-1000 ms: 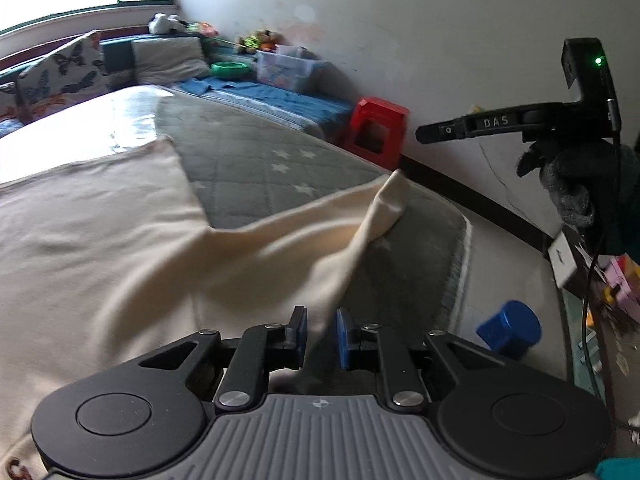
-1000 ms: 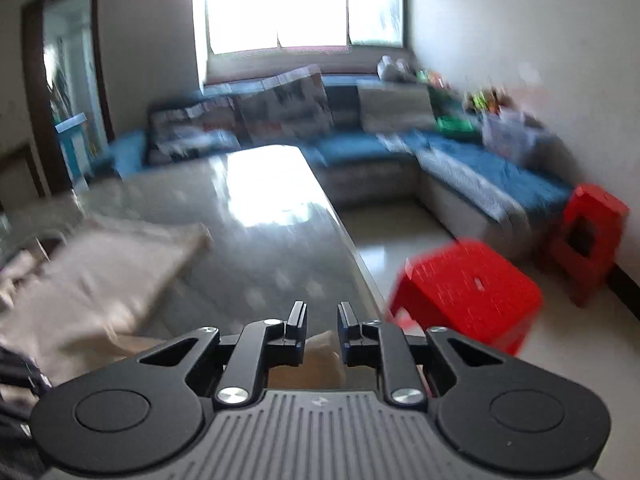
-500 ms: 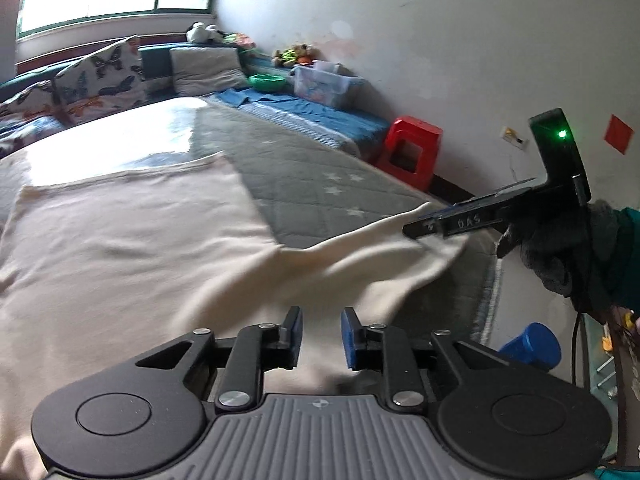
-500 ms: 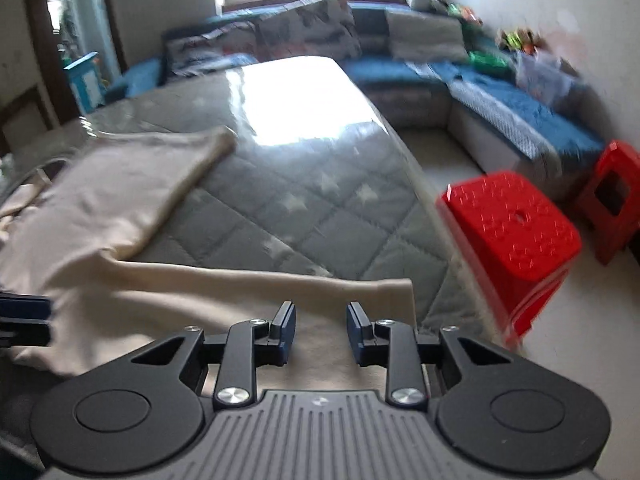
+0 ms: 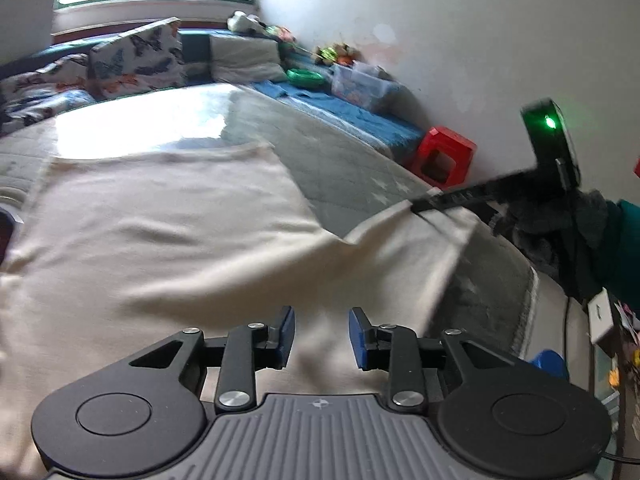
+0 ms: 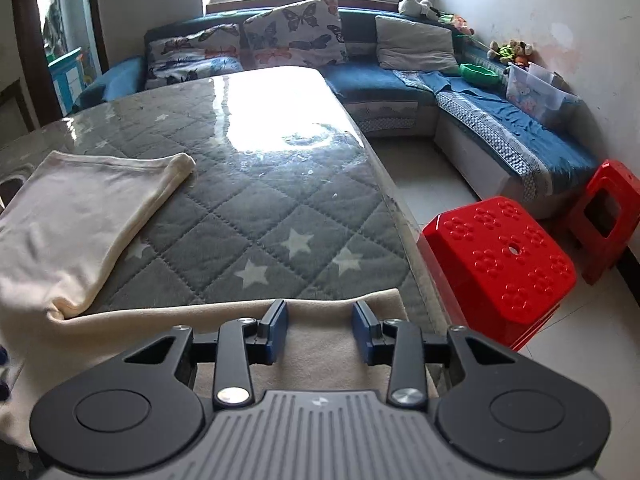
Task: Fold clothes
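A cream garment (image 5: 160, 232) lies spread on the grey star-quilted table cover (image 6: 260, 232). One sleeve (image 6: 332, 344) stretches out toward the table's right edge. My left gripper (image 5: 322, 336) hovers over the garment near the sleeve's root; its jaws are opening and the cloth lies under the gap, unpinched. My right gripper (image 6: 320, 330) is over the sleeve's end, jaws opening, blue pads (image 6: 276, 332) clear of the cloth. The left wrist view shows the right gripper (image 5: 418, 207) low at the sleeve end, held by a gloved hand (image 5: 536, 228).
Two red stools (image 6: 500, 256) (image 6: 604, 216) stand on the floor right of the table edge. A blue sofa (image 6: 500, 136) with cushions and a plastic box wraps the far corner. A blue cup (image 5: 548, 362) sits on the floor.
The raised sleeve has come down flat on the table. Both grippers' jaws have spread apart. The right gripper has dropped from mid-air to the sleeve end.
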A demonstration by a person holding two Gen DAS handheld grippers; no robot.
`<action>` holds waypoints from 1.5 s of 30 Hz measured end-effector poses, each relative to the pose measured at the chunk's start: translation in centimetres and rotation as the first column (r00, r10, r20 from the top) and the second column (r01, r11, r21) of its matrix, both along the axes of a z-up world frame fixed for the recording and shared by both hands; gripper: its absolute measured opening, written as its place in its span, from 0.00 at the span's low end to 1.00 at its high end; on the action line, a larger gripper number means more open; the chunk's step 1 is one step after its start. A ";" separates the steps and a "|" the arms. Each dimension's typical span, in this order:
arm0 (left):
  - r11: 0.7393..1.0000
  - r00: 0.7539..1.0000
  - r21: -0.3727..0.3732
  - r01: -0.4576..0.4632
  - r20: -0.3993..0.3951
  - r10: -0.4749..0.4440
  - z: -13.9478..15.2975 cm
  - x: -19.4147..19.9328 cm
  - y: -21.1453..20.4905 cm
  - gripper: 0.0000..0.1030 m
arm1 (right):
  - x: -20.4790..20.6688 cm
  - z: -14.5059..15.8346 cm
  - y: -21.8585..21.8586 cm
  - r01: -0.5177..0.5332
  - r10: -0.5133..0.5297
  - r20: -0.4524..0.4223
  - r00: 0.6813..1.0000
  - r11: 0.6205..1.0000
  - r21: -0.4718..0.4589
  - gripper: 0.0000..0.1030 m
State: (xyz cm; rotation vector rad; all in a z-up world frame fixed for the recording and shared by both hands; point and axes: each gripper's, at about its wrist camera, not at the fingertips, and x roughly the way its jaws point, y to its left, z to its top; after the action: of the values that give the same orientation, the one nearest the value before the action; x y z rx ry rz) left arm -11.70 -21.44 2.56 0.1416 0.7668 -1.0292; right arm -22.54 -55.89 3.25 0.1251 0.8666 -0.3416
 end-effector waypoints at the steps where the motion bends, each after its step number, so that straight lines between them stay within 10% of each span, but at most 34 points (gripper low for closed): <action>1: 1.000 1.000 -0.003 -0.024 0.007 0.024 0.3 0.4 0.6 0.32 | 0.2 0.2 0.1 -0.007 0.007 -0.001 1.000 1.000 -0.005 0.34; 7: 0.969 0.968 0.014 -0.249 0.028 0.248 1.1 5.3 5.4 0.32 | 1.8 2.4 2.6 -0.099 0.099 0.051 0.994 0.995 -0.008 0.34; 13: 0.879 0.884 0.111 -0.465 0.122 0.452 0.7 11.3 8.9 0.30 | 4.3 3.4 6.8 -0.240 0.239 0.082 0.967 0.971 -0.003 0.35; 26: 0.813 0.841 0.221 -0.538 0.209 0.500 -1.4 16.9 8.8 0.30 | 8.8 3.0 10.9 -0.362 0.360 0.077 0.930 0.932 0.009 0.36; 31: 0.812 0.832 0.204 -0.547 0.235 0.502 -1.4 17.5 9.3 0.04 | 9.7 2.7 11.2 -0.367 0.365 0.075 0.928 0.930 0.008 0.36; 45: 0.631 0.629 0.072 -0.773 0.226 0.744 2.1 17.0 21.7 0.02 | 9.6 4.1 16.9 -0.519 0.518 0.075 0.852 0.855 -0.009 0.36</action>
State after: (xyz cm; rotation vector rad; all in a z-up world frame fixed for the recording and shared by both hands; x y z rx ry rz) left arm 5.28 0.26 4.64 0.0312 0.6477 -0.1208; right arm -12.96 -38.99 7.39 -0.0884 0.7930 0.1783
